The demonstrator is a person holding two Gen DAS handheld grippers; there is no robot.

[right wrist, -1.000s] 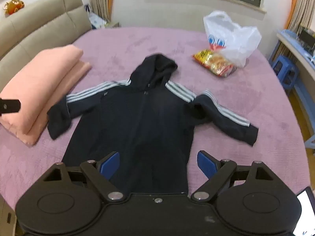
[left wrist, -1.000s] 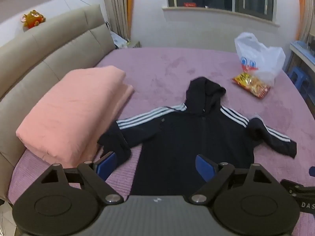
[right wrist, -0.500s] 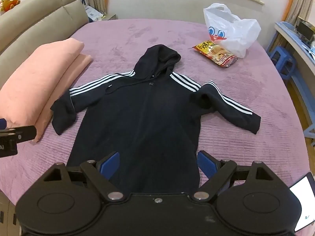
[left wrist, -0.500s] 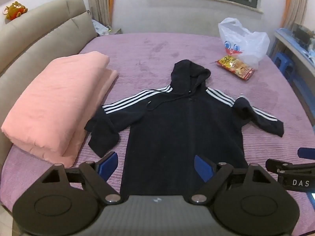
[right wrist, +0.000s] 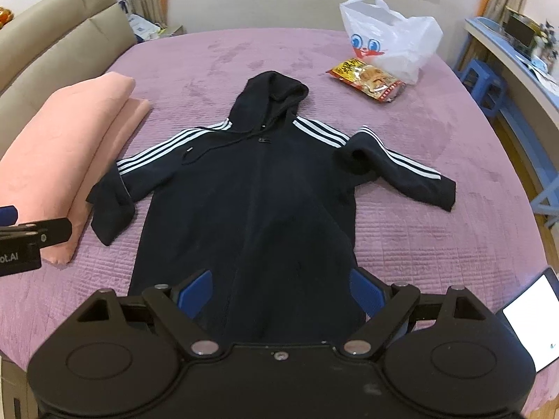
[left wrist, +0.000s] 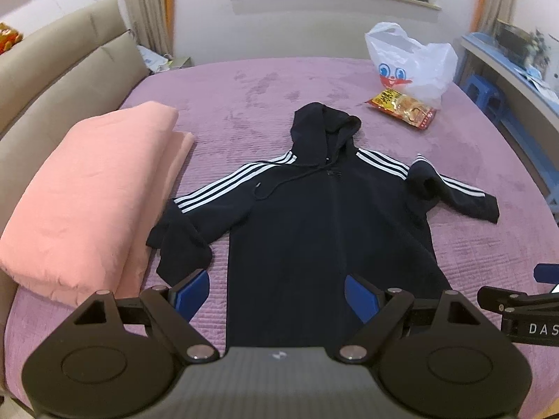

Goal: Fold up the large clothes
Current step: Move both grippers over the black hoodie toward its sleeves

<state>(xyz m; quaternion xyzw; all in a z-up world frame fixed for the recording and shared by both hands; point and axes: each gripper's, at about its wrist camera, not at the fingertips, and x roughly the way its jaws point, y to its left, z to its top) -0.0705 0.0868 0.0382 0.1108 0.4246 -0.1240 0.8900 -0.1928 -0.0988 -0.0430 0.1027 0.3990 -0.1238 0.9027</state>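
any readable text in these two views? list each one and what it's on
"DAS", cut off by the frame edge: white letters on the right claw's body, seen in the left wrist view.
"ot.AI", start cut off: white letters on the left claw's body, seen in the right wrist view.
snack packet: printed characters, too blurred to read.
white plastic bag: cartoon face only, no words legible.
black hoodie: small chest marks, too small to read.

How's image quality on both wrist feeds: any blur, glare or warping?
Left wrist view: hoodie sharp, shelf at the right edge smeared, bed edges bowed by fisheye. Right wrist view: similar warping; laptop screen blown out white.
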